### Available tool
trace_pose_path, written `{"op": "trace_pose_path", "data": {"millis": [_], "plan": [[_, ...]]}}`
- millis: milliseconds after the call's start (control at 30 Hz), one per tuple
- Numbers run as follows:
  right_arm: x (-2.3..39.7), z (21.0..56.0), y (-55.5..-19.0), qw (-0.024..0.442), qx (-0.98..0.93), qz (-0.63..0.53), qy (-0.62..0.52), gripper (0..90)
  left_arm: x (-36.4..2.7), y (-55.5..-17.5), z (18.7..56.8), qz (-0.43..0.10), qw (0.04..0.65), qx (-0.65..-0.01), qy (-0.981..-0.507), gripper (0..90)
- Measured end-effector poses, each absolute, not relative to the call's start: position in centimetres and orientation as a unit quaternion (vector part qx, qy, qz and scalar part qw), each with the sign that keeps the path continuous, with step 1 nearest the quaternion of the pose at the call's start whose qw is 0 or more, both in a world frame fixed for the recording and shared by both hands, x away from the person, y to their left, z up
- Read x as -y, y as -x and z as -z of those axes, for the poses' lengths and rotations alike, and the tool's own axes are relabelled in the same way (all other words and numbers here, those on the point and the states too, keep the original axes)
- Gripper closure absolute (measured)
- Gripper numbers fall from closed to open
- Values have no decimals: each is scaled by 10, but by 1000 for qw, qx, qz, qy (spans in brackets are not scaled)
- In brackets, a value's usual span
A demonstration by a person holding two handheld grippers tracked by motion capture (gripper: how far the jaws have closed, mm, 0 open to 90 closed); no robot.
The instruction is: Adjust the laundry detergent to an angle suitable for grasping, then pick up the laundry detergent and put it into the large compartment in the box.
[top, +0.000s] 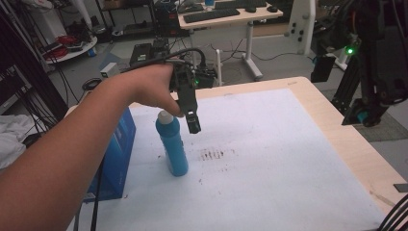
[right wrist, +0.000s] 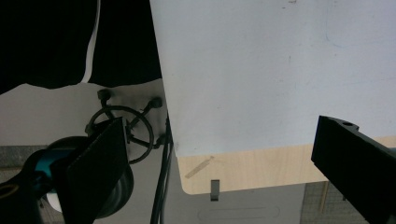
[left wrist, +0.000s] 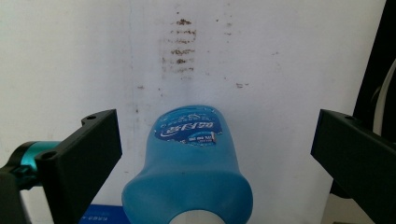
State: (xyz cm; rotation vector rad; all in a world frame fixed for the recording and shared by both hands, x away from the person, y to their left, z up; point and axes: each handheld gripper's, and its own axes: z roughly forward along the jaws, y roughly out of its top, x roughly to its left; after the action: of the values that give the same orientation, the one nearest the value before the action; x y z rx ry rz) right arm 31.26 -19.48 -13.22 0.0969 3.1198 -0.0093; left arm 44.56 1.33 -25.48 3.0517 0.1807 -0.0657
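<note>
A blue plastic bottle (top: 173, 144) with a white cap (top: 165, 116) stands upright on the white mat (top: 288, 159), left of centre. My left gripper (top: 192, 124) hangs just above and to the right of the cap, pointing down, held by a hand coming from the lower left. In the left gripper view the bottle (left wrist: 191, 163) is seen from above, between the wide-open jaws of the left gripper (left wrist: 214, 135), touching neither. My right gripper (right wrist: 222, 135) is open and holds nothing, looking down past the table's wooden edge (right wrist: 243, 170).
A blue box (top: 118, 154) stands at the mat's left edge, right behind the bottle. Dark smudges (top: 216, 154) mark the mat's middle. A black robot frame (top: 375, 72) stands beyond the table's right corner. Cables and a wheeled base (right wrist: 121, 126) lie on the floor beside the table.
</note>
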Motion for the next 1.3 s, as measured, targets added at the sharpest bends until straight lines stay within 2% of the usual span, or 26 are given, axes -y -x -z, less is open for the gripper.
{"op": "trace_pose_path", "data": {"millis": [533, 700, 1300], "plan": [[197, 132, -311, 17, -999, 3, -32, 30, -16, -443, 252, 21, 43, -66, -997, 17], [199, 129, -311, 25, -999, -4, -32, 30, -14, -441, 251, 18, 21, -63, -998, 17], [203, 129, -312, 26, -999, 2, -41, 30, -8, -442, 252, 19, 28, -61, -998, 17]]}}
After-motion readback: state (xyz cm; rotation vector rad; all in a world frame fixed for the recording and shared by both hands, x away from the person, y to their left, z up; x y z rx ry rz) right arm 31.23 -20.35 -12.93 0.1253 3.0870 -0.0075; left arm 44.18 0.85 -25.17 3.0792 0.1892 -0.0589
